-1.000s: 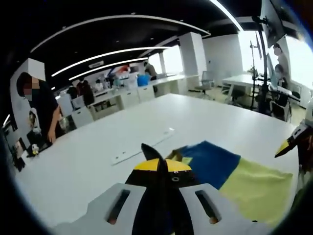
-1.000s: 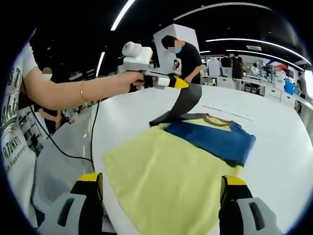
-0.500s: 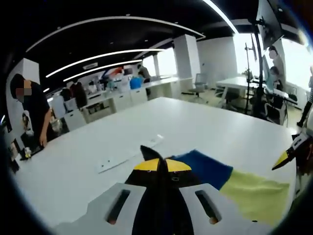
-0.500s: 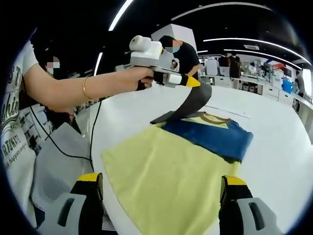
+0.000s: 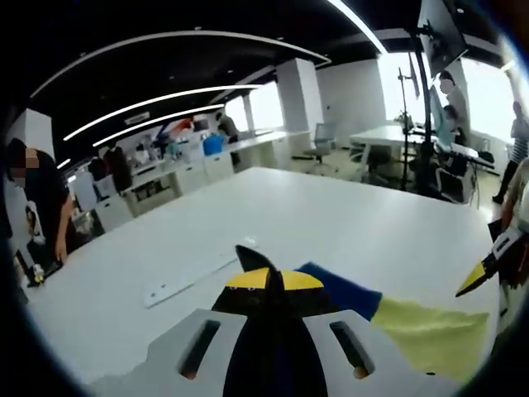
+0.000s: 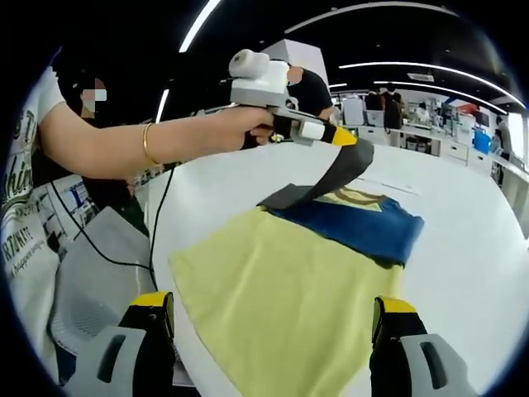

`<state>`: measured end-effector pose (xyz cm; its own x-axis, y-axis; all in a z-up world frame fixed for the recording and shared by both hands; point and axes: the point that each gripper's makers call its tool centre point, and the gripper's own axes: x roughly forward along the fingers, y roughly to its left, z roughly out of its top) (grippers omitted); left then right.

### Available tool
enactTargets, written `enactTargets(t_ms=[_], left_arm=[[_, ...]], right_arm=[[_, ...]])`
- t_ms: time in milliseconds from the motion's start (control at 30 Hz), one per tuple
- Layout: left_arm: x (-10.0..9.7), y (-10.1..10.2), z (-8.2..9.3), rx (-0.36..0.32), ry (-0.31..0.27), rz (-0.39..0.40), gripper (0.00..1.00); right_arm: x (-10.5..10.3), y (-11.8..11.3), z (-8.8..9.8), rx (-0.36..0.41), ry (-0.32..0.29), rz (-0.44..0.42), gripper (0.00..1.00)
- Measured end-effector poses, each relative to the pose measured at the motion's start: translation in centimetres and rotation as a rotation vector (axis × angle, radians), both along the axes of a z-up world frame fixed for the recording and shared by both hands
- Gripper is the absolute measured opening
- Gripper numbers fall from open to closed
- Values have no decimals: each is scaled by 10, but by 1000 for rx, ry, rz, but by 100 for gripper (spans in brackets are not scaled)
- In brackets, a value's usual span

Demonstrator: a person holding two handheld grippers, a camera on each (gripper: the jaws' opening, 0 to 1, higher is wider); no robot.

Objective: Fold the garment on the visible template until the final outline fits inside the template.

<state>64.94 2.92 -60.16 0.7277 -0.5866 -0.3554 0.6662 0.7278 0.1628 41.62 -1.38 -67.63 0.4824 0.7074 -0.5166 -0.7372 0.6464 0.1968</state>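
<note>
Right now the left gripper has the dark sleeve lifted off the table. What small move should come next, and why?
Probably carry the sleeve inward over the blue and yellow shirt and lower it there. The left gripper is shut on it, holding it stretched above the table, while the right gripper hangs open near the yellow hem.

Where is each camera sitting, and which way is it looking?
Left gripper view: rides the left gripper, shut on the grey sleeve, facing across the white table.
Right gripper view: rides the open right gripper, facing the person's hand holding the left gripper.
Both show the yellow-and-blue garment.
</note>
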Motion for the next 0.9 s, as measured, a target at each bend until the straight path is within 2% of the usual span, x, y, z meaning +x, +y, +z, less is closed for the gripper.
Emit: enactTargets(t_ms=[400, 900], left_arm=[[-3, -34, -19, 28, 17, -61, 0], [-15, -68, -82, 77, 104, -127, 0]], right_arm=[[1, -2, -3, 5, 6, -12, 99], [9, -27, -3, -11, 5, -66, 99]])
